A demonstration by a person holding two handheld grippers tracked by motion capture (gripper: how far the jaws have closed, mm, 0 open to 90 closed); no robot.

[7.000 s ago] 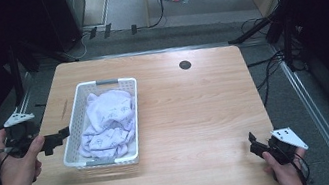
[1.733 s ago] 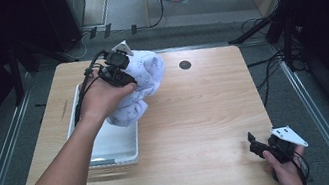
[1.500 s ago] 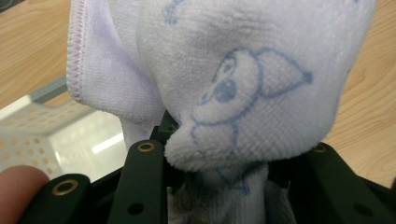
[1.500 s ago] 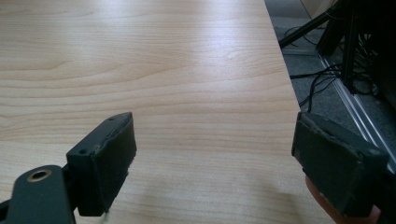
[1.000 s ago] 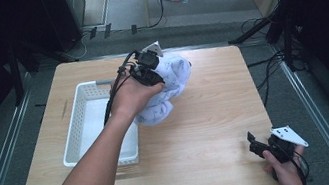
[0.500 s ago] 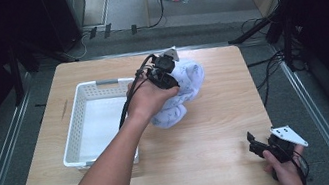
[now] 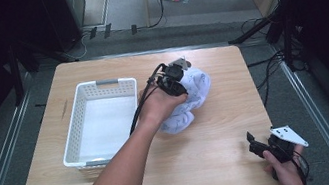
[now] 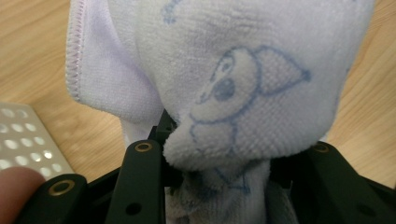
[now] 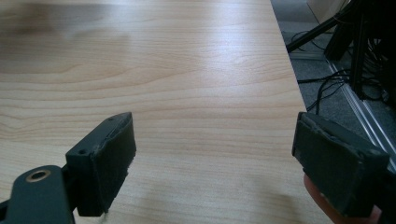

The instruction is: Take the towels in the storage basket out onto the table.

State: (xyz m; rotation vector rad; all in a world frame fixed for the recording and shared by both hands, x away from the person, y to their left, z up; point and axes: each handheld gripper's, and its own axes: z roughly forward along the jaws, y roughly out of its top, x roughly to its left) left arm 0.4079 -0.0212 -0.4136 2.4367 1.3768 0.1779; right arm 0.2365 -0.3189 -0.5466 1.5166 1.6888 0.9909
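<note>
A pale lilac towel with blue cartoon prints hangs bunched over the middle of the wooden table, its lower end touching the top. My left gripper is shut on the towel, and cloth bulges out between and over its jaws. The jaws have just been easing open slightly, with the towel still pinched between them. At the table's front right corner my right gripper rests still. Its pads stand wide apart over bare wood with nothing between them.
A white perforated plastic basket stands empty on the left half of the table, just left of my left forearm; its corner shows beside the left gripper. Cables and dark stands lie on the floor beyond the right and far edges.
My left gripper has carried the towel rightward away from the basket and lowered it toward the table's middle. The right gripper has not moved.
</note>
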